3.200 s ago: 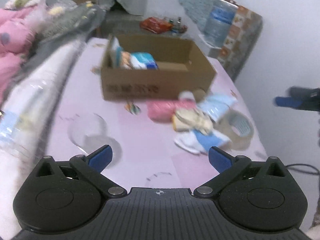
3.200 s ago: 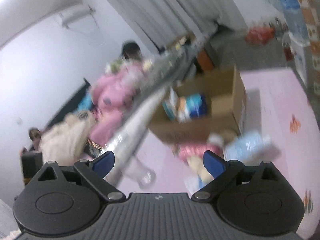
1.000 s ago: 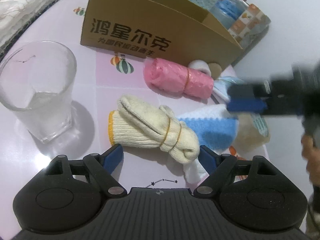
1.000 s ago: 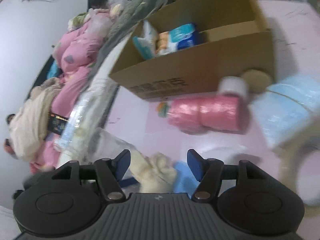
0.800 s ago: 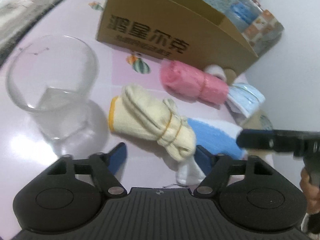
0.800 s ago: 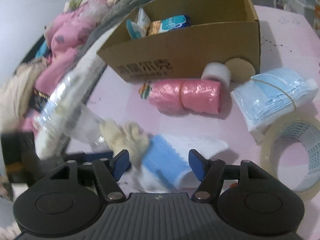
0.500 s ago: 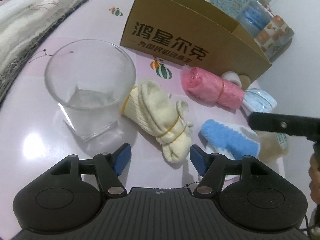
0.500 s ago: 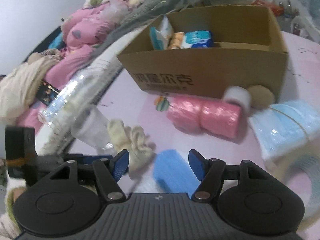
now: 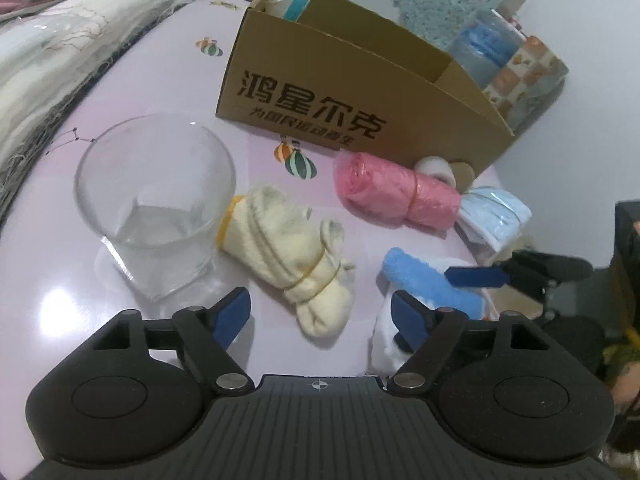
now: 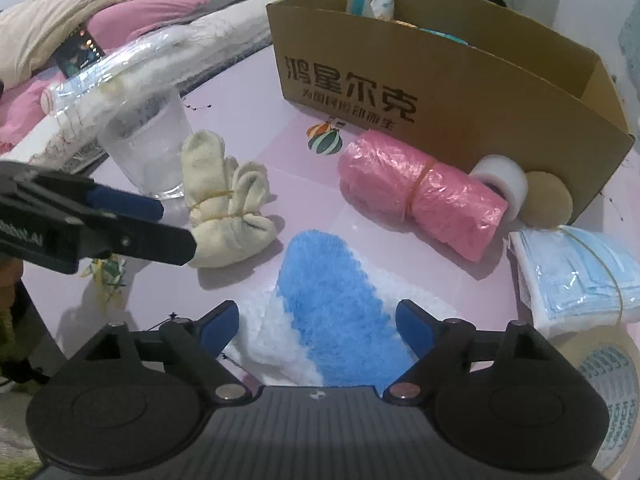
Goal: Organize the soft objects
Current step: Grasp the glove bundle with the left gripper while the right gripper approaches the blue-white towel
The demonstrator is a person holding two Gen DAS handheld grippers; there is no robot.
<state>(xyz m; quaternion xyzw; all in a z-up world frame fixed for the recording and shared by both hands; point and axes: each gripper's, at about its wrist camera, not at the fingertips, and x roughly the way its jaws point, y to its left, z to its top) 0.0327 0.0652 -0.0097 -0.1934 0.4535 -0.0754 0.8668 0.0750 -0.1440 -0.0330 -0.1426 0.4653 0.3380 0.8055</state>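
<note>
A cream glove bundle (image 9: 288, 256) tied with rubber bands lies on the pink table, touching the glass (image 9: 156, 200). My left gripper (image 9: 320, 314) hovers over the bundle's near end, jaws opening, pads clear of it. A blue and white fluffy cloth (image 10: 332, 300) lies between the fingers of my right gripper (image 10: 318, 326), whose jaws are also opening; I see no squeeze on the cloth. In the right wrist view my left gripper (image 10: 178, 228) reaches in from the left beside the glove bundle (image 10: 224, 208). The left wrist view shows one right finger (image 9: 476, 278) over the cloth (image 9: 420, 280).
A cardboard box (image 10: 440, 80) with packets stands behind. Before it lie a pink bag roll (image 10: 420, 196), a small white roll (image 10: 500, 180), a tan disc (image 10: 548, 196), a stack of face masks (image 10: 576, 280) and a tape roll (image 10: 600, 364). Bedding is heaped at the left.
The glove bundle has shifted left against the glass, away from the blue cloth. My left jaws narrowed, then widened. My right gripper rolled level and came down over the blue cloth.
</note>
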